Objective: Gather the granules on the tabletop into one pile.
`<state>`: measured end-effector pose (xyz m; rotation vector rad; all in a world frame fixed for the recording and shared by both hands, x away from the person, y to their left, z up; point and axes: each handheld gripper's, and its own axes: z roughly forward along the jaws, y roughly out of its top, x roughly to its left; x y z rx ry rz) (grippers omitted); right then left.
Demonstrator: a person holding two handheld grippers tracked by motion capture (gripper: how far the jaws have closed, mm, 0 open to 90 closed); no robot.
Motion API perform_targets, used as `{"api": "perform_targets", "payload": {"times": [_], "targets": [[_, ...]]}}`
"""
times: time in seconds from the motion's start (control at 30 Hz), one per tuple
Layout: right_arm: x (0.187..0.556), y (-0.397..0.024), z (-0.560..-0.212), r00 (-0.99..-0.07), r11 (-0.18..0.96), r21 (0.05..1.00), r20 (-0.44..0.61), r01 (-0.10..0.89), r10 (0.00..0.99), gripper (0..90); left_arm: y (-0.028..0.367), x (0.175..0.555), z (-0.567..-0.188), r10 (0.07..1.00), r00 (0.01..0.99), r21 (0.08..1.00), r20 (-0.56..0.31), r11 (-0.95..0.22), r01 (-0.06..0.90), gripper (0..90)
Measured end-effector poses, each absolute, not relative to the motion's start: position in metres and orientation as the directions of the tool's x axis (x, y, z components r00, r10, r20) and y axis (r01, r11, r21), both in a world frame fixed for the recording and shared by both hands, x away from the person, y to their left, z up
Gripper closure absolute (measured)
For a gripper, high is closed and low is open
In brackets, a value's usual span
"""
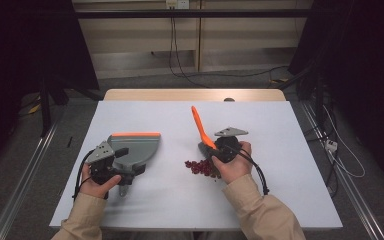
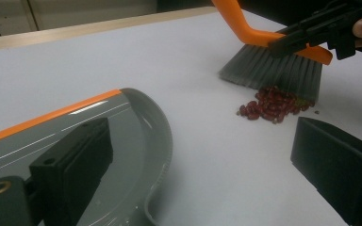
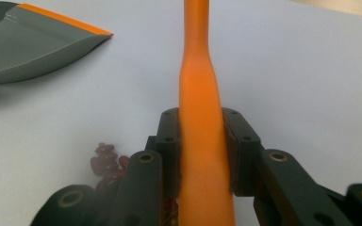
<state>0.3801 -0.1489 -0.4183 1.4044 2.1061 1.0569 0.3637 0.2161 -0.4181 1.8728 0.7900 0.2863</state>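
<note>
Left gripper [image 1: 111, 167]: I had it nearest me, jaws around the dustpan's rear, apparently gripping, so the pan lay flat.
Dustpan [image 1: 136, 146]: on the table [image 1: 280, 200], well left of the beans, orange lip on its far edge.
Beans [image 1: 198, 167]: small red heap mid-table, bristles touching.
Right gripper [image 1: 211, 150]: clamped tight on the brush [image 1: 200, 128] handle, for sweeping leftward.

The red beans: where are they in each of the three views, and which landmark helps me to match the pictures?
High view: red beans lie just below centre, beside the right gripper.
Left gripper view: right of centre, under the brush bristles.
Right gripper view: lower left, partly behind the jaws.
Shared landmark: the grey dustpan with an orange edge.
</note>
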Motion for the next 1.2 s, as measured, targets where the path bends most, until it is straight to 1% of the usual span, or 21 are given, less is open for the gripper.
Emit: {"api": "perform_targets", "payload": {"times": [0.2, 0.37, 0.6, 0.73, 0.8, 0.83, 0.9, 0.97, 1.0, 1.07, 1.2], "targets": [[0.383, -0.149, -0.418, -0.428, 0.202, 0.775, 0.096, 0.598, 0.898, 71.4, 0.217, 0.364, -0.418, 0.640, 0.753, 0.888, -0.155, -0.244, 0.391, 5.9], [0.381, -0.161, -0.412, -0.423, 0.182, 0.782, 0.112, 0.596, 0.899, 71.4, 0.216, 0.364, -0.418, 0.637, 0.756, 0.888, -0.153, -0.247, 0.388, 5.9], [0.379, -0.174, -0.411, -0.411, 0.219, 0.767, 0.064, 0.603, 0.909, 71.4, 0.215, 0.364, -0.419, 0.637, 0.755, 0.888, -0.155, -0.246, 0.389, 6.0], [0.378, -0.172, -0.418, -0.416, 0.222, 0.767, 0.063, 0.601, 0.907, 71.4, 0.215, 0.364, -0.419, 0.637, 0.755, 0.887, -0.156, -0.246, 0.391, 5.9], [0.378, -0.167, -0.418, -0.429, 0.206, 0.765, 0.100, 0.610, 0.898, 71.4, 0.215, 0.364, -0.419, 0.638, 0.753, 0.885, -0.158, -0.247, 0.395, 5.9], [0.377, -0.164, -0.419, -0.437, 0.211, 0.765, 0.101, 0.608, 0.894, 71.4, 0.215, 0.364, -0.419, 0.638, 0.754, 0.885, -0.158, -0.248, 0.395, 5.9], [0.376, -0.159, -0.418, -0.451, 0.225, 0.768, 0.092, 0.599, 0.888, 71.4, 0.215, 0.363, -0.419, 0.637, 0.754, 0.887, -0.159, -0.242, 0.393, 5.9], [0.377, -0.157, -0.417, -0.453, 0.202, 0.776, 0.119, 0.598, 0.883, 71.4, 0.216, 0.364, -0.418, 0.639, 0.753, 0.886, -0.156, -0.247, 0.393, 5.9], [0.378, -0.157, -0.416, -0.457, 0.212, 0.777, 0.108, 0.593, 0.883, 71.4, 0.216, 0.363, -0.418, 0.640, 0.751, 0.886, -0.159, -0.244, 0.395, 5.9], [0.378, -0.158, -0.414, -0.459, 0.197, 0.782, 0.126, 0.592, 0.879, 71.4, 0.216, 0.364, -0.418, 0.639, 0.752, 0.887, -0.159, -0.242, 0.394, 5.9], [0.380, -0.161, -0.409, -0.458, 0.197, 0.787, 0.120, 0.585, 0.881, 71.3, 0.216, 0.364, -0.419, 0.641, 0.751, 0.886, -0.162, -0.241, 0.396, 5.9]]}}
